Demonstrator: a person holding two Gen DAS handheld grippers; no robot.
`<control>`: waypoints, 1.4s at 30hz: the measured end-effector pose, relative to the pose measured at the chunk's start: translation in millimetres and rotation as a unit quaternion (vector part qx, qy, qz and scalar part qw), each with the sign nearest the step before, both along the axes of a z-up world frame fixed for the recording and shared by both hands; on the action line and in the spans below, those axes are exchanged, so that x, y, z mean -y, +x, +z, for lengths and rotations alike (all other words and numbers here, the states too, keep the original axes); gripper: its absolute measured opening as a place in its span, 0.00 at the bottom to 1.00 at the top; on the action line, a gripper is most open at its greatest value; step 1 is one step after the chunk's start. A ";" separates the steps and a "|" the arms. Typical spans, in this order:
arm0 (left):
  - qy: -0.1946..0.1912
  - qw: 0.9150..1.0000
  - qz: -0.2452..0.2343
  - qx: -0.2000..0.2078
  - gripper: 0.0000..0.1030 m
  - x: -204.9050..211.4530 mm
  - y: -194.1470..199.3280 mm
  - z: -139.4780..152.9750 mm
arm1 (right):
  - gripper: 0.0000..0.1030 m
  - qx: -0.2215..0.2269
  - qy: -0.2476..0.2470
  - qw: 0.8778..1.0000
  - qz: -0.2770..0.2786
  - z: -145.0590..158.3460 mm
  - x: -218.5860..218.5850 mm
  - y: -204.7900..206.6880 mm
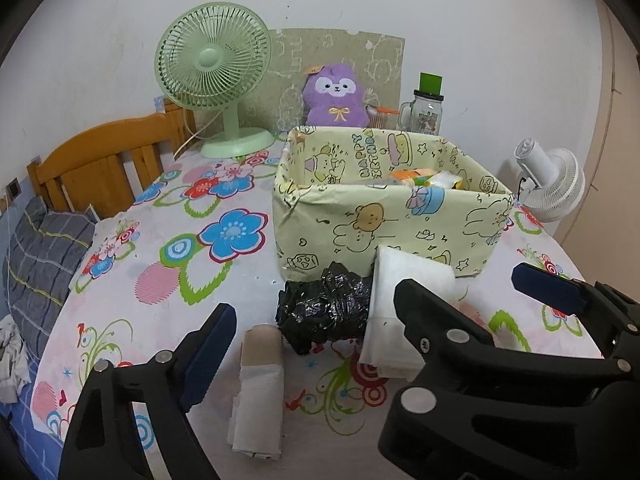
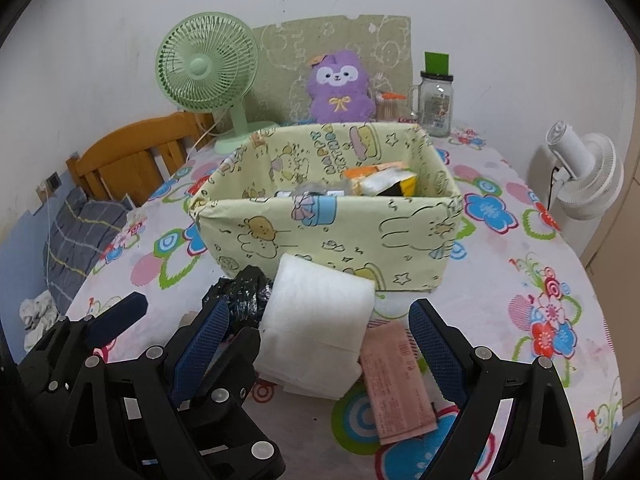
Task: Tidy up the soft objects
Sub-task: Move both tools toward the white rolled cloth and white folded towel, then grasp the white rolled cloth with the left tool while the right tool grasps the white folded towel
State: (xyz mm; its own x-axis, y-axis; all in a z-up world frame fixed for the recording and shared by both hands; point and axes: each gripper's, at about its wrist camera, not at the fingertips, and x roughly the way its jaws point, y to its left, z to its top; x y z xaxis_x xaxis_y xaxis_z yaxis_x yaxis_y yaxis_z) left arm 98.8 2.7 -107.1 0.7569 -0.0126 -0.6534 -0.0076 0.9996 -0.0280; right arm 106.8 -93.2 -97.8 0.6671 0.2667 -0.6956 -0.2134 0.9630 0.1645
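Left gripper (image 1: 308,332) fingers wide apart, empty; right gripper (image 2: 316,328) spread wide around tissue stack (image 2: 316,332), not gripping.

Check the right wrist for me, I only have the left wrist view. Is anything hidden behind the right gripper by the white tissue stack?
Observer: Yes. A pink packet lies flat against the right side of the white tissue stack.
Operator: Right gripper on the stack?
Observer: No. The right gripper is open, with the stack between its fingers and both pads clear of it.
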 end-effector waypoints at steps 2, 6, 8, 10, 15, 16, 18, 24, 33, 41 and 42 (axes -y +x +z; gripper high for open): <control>-0.004 1.000 -0.001 -0.003 0.84 -2.7 0.7 -1.9 | 0.91 -0.004 0.002 1.000 0.004 -2.3 -2.6 1.4; -0.010 1.000 -0.002 -0.008 0.79 -8.0 0.5 -6.3 | 0.91 -0.010 0.000 1.000 0.012 -6.8 -10.6 4.2; -0.013 1.000 0.000 -0.013 0.71 -10.7 0.6 -9.1 | 0.91 -0.015 -0.002 1.000 0.015 -9.6 -14.8 5.6; -0.015 1.000 0.008 -0.019 0.65 -14.7 2.4 -12.3 | 0.91 -0.017 -0.008 1.000 0.010 -11.6 -16.0 7.0; -0.026 0.999 0.027 -0.028 0.62 -28.3 7.4 -18.9 | 0.91 -0.035 -0.007 0.999 -0.007 -18.4 -12.5 16.1; -0.027 0.999 0.029 -0.030 0.62 -29.9 8.2 -20.6 | 0.91 -0.037 -0.008 0.999 -0.009 -20.2 -12.9 17.7; -0.026 0.999 0.029 -0.035 0.60 -32.1 9.9 -24.3 | 0.91 -0.042 -0.011 0.999 -0.010 -23.7 -14.7 19.2; -0.029 0.998 0.026 -0.051 0.54 -34.6 15.5 -35.3 | 0.91 -0.055 -0.022 0.998 -0.005 -33.9 -22.1 24.7; -0.029 0.997 0.021 -0.067 0.38 -35.4 22.0 -46.9 | 0.91 -0.078 -0.027 0.997 -0.004 -49.5 -28.6 31.8; -0.024 0.997 0.018 -0.066 0.20 -33.1 16.3 -47.0 | 0.75 -0.080 -0.017 0.997 0.006 -52.4 -30.7 28.9; -0.025 0.997 0.017 -0.066 0.20 -32.7 15.6 -46.9 | 0.73 -0.079 -0.020 0.997 0.006 -52.4 -31.5 28.7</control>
State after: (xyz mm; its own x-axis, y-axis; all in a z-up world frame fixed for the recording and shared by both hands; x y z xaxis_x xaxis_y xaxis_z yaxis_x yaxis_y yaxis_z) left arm 114.3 35.4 -154.0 0.6646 -0.0231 -0.7468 -0.0485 0.9961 -0.0739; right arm 135.4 -61.6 -150.2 0.5457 0.2446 -0.8015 -0.1995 0.9669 0.1593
